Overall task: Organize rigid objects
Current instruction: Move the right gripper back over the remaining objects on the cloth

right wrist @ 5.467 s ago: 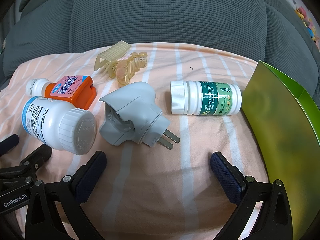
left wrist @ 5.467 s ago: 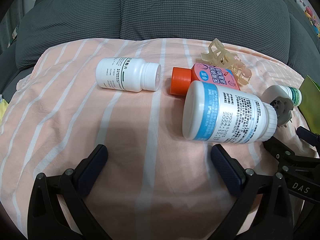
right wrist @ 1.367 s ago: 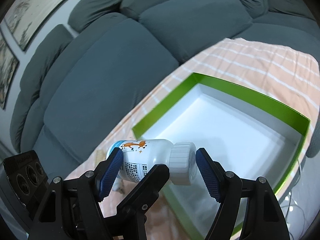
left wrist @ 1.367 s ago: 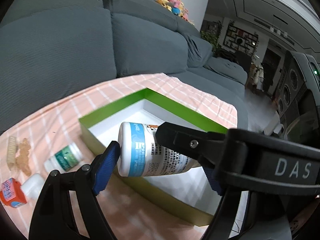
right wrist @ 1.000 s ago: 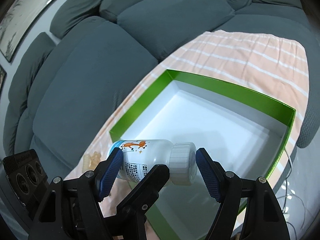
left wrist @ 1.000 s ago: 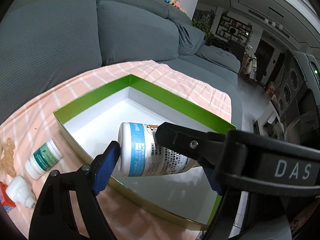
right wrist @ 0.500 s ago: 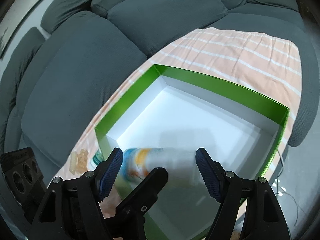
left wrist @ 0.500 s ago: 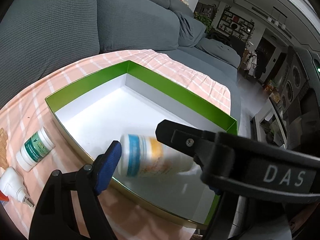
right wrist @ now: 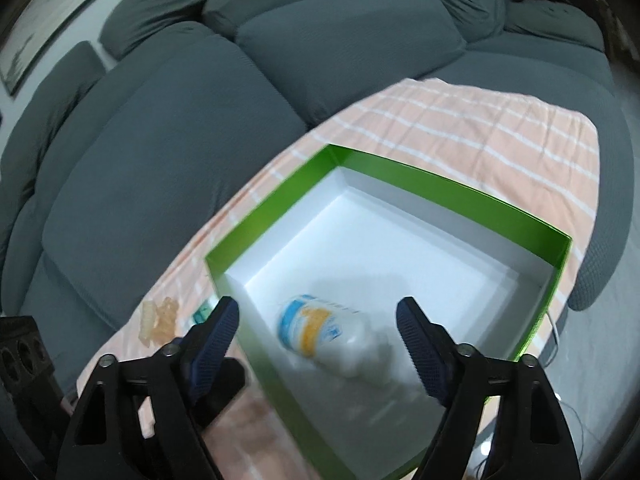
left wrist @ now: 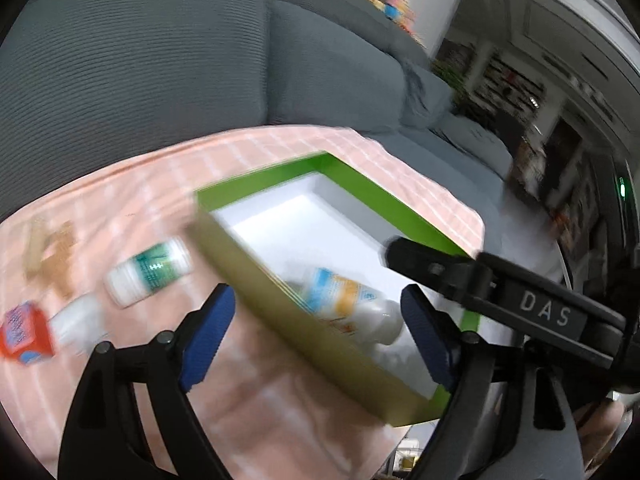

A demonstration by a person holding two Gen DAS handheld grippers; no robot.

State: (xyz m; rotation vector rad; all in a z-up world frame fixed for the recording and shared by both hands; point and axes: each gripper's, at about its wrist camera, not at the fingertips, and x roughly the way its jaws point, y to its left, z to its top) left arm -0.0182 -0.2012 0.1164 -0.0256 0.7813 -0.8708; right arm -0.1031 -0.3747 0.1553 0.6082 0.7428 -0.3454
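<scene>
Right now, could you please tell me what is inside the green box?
One white bottle with a blue-and-orange label lies on its side inside the green box. The near wall and the gripper fingers hide part of the white floor.

Left claw [left wrist: 316, 328] just opened wide, right claw [right wrist: 318, 332] likewise

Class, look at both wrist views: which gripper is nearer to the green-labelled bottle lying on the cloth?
Left. The left gripper hangs just right of the green-labelled bottle, which lies outside the box. The right gripper hangs over the box interior, farther away.
</scene>
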